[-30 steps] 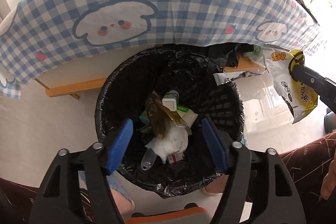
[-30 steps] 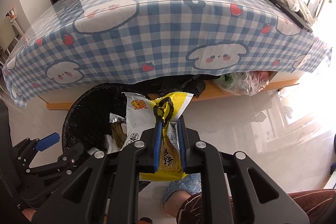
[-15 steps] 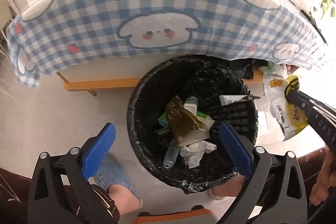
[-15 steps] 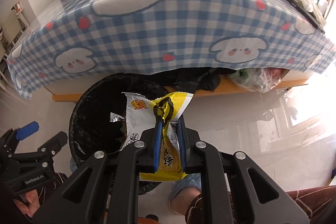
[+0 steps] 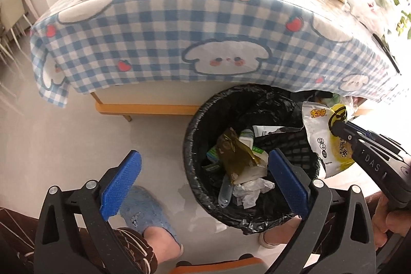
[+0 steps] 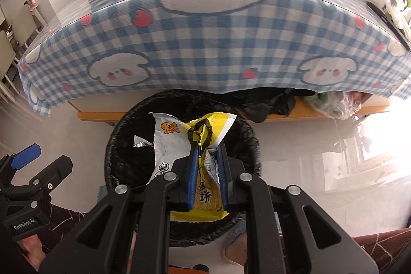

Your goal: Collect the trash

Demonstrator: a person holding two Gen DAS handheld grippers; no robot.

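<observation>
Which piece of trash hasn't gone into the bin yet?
The yellow-and-white snack bag, pinched in the right tongs above the bin; the other wrappers already lie inside.

The left tongs (image 5: 203,180) point steeply down with their blue pads (image 5: 120,181) spread as wide as they go and nothing between them. The right tongs (image 6: 207,153) also point steeply down, pressed tight on a yellow-and-white snack wrapper (image 6: 177,140). A hand (image 5: 390,220) grips the right handle.

Pale glossy floor (image 5: 77,145), checked-cloth table (image 5: 164,43)
</observation>
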